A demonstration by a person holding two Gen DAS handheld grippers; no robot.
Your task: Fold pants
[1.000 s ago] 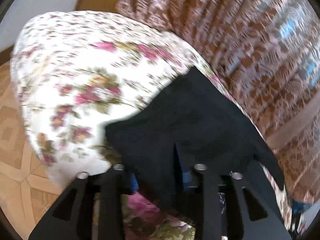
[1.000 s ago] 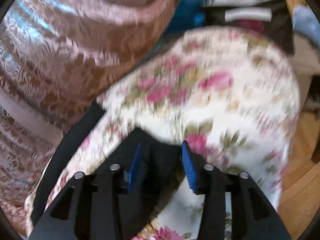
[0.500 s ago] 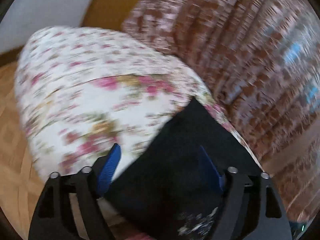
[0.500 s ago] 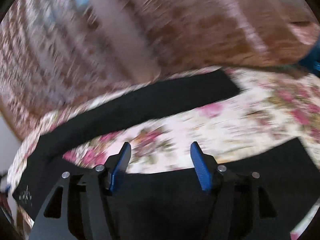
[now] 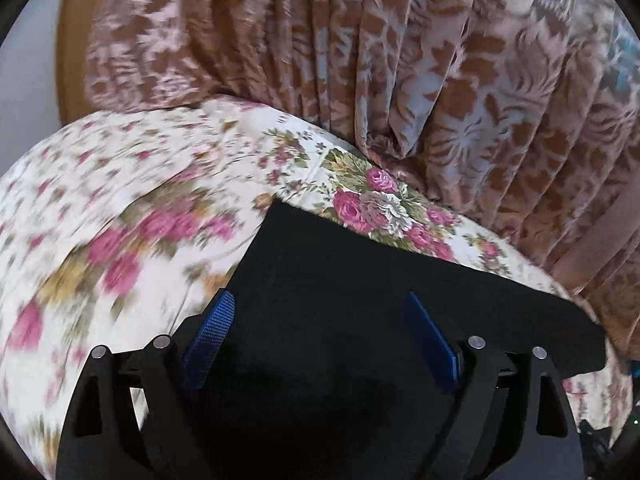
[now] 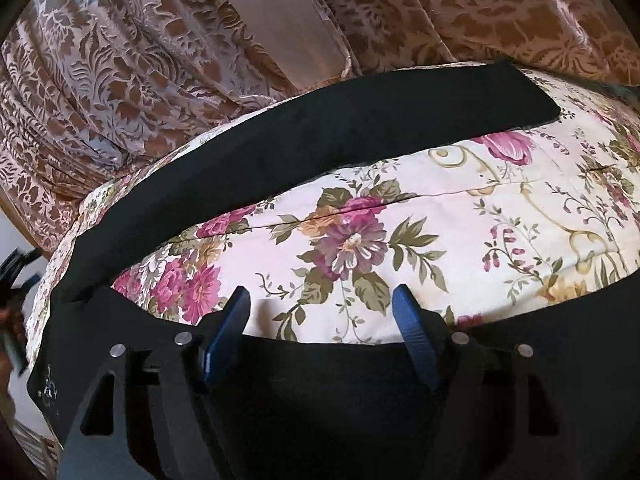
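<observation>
Black fabric pants (image 6: 304,128) lie spread across the floral-covered bed (image 6: 500,216), legs apart, both grippers (image 5: 320,332) (image 6: 322,320) just opened, fingers spread and holding nothing, so next up probably regrabbing a leg.

The bed (image 6: 460,216), dressed in a cream sheet printed with pink roses and green leaves, carried the black pants (image 6: 320,136). One leg stretched flat along the far edge near the curtain; the other ran along the near edge.
</observation>
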